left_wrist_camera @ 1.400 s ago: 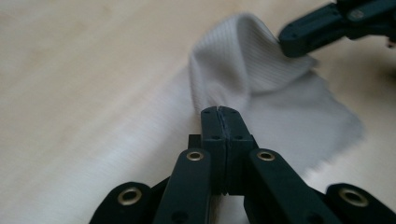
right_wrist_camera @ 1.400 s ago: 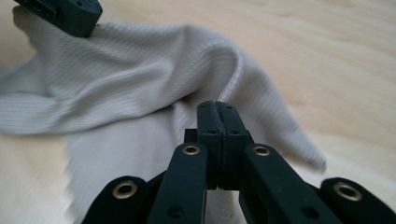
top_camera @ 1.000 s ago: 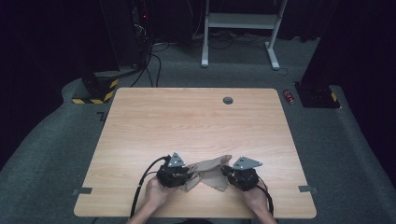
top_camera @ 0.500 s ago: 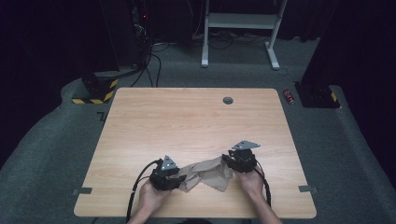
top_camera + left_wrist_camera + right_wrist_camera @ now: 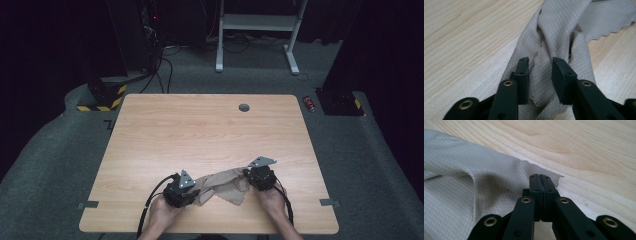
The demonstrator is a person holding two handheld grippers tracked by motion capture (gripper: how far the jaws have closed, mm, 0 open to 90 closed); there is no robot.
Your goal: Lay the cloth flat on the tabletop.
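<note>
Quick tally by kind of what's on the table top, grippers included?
Cloth: 1, beige, crumpled.
Grippers: 2, left gripper open around a cloth fold, right gripper shut on a cloth corner.
Total: 3 on the table.
</note>
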